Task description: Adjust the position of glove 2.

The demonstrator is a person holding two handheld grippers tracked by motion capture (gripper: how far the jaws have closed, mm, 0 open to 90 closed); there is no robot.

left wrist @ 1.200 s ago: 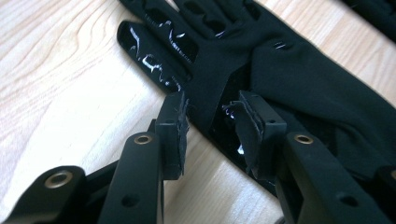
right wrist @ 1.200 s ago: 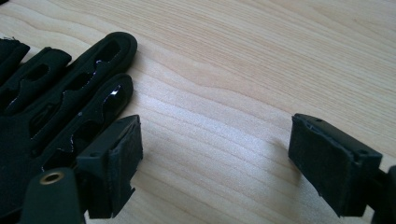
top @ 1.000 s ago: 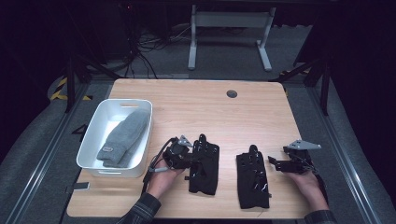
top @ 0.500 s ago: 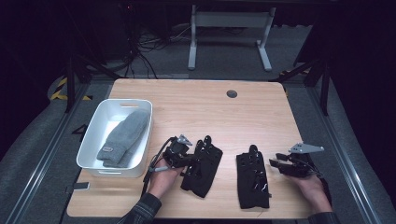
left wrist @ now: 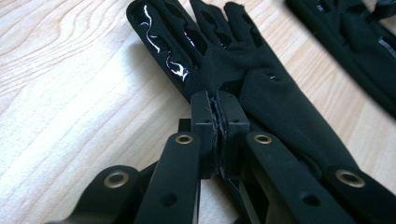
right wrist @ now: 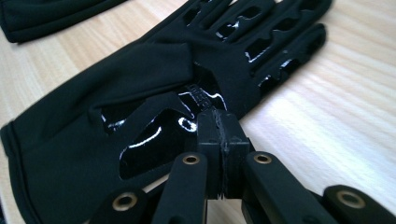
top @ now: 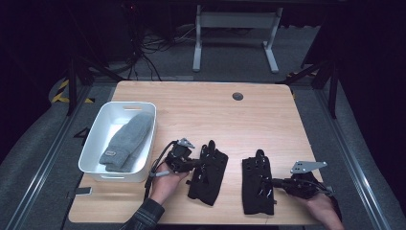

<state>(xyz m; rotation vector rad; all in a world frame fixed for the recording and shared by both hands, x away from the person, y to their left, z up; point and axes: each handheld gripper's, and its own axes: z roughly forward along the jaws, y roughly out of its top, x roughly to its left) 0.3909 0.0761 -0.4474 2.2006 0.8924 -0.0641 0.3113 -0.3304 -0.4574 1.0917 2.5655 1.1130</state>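
Glossy palm print on right glove, high view lacks

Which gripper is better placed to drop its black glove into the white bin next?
Left. The left gripper is shut on the left glove right beside the bin; the right gripper, pinching the right glove, sits farther away.

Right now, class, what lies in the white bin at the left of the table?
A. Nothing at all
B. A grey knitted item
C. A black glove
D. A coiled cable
B: in the high view the white bin holds a grey knitted item, while both black gloves lie on the wooden table.
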